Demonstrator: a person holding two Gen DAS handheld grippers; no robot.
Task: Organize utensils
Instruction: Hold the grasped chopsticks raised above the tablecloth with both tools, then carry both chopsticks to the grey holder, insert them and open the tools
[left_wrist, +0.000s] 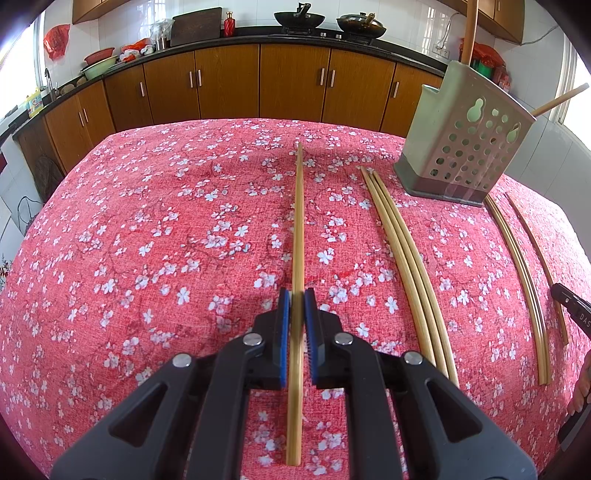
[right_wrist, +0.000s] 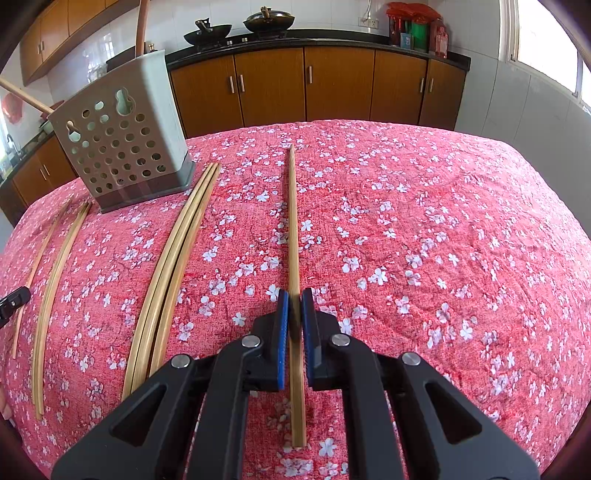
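Note:
My left gripper (left_wrist: 297, 295) is shut on a bamboo chopstick (left_wrist: 300, 221) that runs straight away from me along the red flowered tablecloth (left_wrist: 147, 240). My right gripper (right_wrist: 294, 295) is shut the same way on another bamboo chopstick (right_wrist: 293, 221). Between the two lie loose chopsticks: a bundle of three (left_wrist: 402, 258) and a thinner group (left_wrist: 517, 258) in the left wrist view, which the right wrist view shows as a bundle (right_wrist: 173, 251) and a group (right_wrist: 55, 273). A grey perforated utensil holder (left_wrist: 461, 147) (right_wrist: 122, 147) stands behind them with wooden handles sticking out. Each view catches the other gripper at its edge (left_wrist: 567, 304) (right_wrist: 14, 299).
The table's far edge drops off toward brown kitchen cabinets (left_wrist: 229, 85) under a dark counter with two woks (right_wrist: 236, 27). A hand (left_wrist: 581, 391) shows at the right edge of the left wrist view. A window (right_wrist: 546, 37) is on the right.

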